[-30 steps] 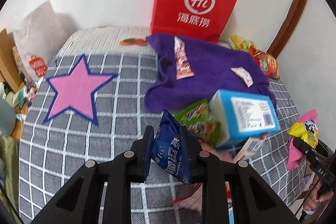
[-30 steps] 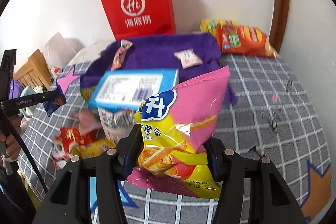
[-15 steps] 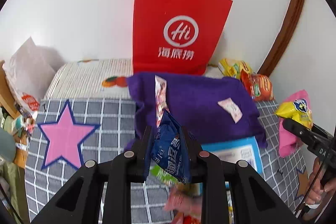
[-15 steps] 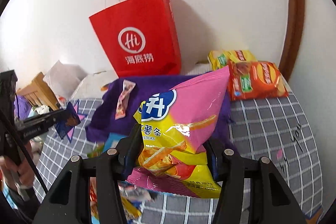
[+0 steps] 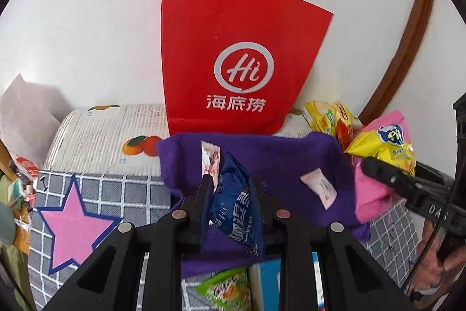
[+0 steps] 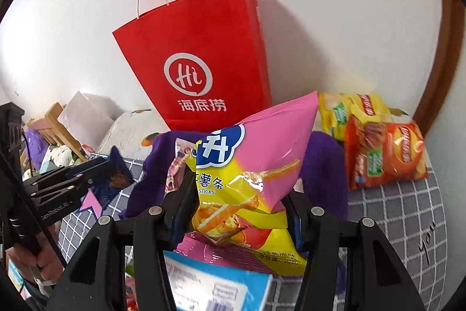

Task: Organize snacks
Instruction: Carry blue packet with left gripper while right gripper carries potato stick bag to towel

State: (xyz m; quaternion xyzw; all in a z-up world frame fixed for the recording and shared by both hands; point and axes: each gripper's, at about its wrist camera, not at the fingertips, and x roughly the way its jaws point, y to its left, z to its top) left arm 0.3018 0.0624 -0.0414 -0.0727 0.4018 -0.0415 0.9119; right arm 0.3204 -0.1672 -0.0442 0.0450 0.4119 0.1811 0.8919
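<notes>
My left gripper (image 5: 231,191) is shut on a small blue snack packet (image 5: 236,209), held up over the purple cloth (image 5: 271,165). My right gripper (image 6: 238,194) is shut on a pink and yellow bag of potato sticks (image 6: 256,165); that bag (image 5: 384,153) also shows at the right of the left wrist view. A tall red paper bag (image 5: 233,72) with white handles stands against the wall behind the cloth, seen too as the red bag (image 6: 201,63) in the right wrist view. Two small sachets (image 5: 319,187) lie on the cloth.
Yellow and orange chip bags (image 6: 378,145) lie at the back right. A blue box (image 6: 215,284) and a green packet (image 5: 227,293) sit near the front. The grey checked cover has a pink star (image 5: 72,226). Cluttered shelving (image 6: 52,142) stands left.
Both grippers have risen and moved toward the red bag, which now looms larger. The blue box and loose snacks have dropped to the bottom of both views. Each grip is unchanged.
</notes>
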